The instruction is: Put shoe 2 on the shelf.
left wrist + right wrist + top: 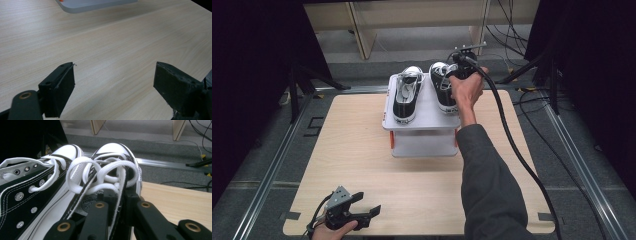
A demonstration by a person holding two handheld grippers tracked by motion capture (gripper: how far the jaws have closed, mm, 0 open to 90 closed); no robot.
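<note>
A: Where do we have the right claw (117,202)?
B: Clamped on the right shoe (443,86) on the stand (424,127); toe points away.
A: Left claw (371,205)?
B: Spread wide, empty, low over the bench (377,165), well apart.

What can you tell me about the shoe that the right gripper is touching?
The right shoe is a black canvas sneaker with a white rubber toe cap, white sole edge and loose white laces. It stands upright on the grey stand, beside its partner, toe pointing away from the person. The right gripper reaches into its opening from the heel side, jaws nearly closed around a part of the shoe with a lace running between them.
</note>
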